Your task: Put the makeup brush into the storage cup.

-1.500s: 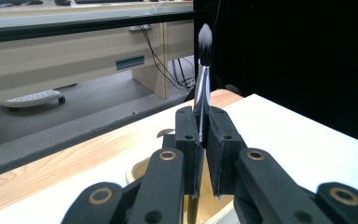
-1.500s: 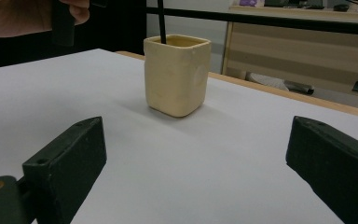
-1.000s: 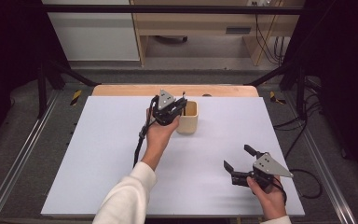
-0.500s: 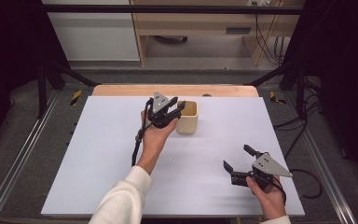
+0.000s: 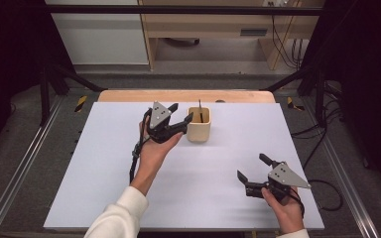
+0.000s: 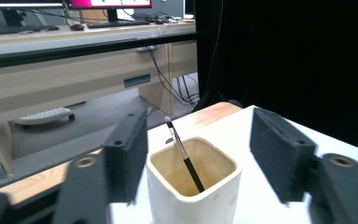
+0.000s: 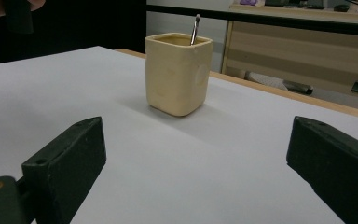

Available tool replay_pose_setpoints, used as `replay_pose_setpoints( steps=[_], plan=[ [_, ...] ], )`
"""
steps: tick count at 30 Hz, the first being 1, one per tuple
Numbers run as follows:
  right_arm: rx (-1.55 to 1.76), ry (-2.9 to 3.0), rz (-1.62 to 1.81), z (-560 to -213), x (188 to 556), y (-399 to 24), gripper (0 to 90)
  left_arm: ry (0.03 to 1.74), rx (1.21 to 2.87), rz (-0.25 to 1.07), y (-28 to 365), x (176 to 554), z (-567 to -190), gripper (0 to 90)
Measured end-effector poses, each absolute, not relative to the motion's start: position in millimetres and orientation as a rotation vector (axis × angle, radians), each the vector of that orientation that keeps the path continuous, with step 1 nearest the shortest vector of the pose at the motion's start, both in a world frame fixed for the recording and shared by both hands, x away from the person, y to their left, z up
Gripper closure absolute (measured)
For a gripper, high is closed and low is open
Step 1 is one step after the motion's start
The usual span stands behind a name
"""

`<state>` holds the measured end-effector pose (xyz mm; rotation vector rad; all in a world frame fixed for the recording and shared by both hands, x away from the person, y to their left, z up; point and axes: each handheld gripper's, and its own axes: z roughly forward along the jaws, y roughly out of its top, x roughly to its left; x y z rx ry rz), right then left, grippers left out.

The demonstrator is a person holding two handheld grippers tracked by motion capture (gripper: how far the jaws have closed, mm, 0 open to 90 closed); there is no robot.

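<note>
Left gripper (image 5: 181, 115) right beside the cup (image 5: 199, 124), jaws just opened wide and empty, thin brush (image 6: 183, 155) standing tilted inside the cup, right gripper (image 5: 250, 167) open, well away from the cup.

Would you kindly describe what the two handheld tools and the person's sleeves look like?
Both are black two-jaw tools, the left tool and the right tool, each topped by a grey three-cornered plate with small dark holes. The jaws end in blocky black foam pads. A black cable trails from the left one. The sleeves are white.
</note>
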<state>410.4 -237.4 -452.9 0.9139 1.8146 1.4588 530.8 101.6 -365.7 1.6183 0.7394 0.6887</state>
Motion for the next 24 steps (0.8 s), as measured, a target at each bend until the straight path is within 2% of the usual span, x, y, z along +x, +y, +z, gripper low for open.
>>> replay_pose_setpoints(
  steps=[12, 24],
  plan=[
    [0.909, 1.818, 1.457, -453.3, 410.5, -236.3, 4.5, 0.722, 1.643, 0.645, 102.1, 523.3, -372.3, 17.6],
    [0.91, 1.815, 1.458, -452.9, 410.3, -236.6, 4.0, 0.689, 1.647, 0.588, 94.3, 516.1, -373.2, 7.4]
  ],
)
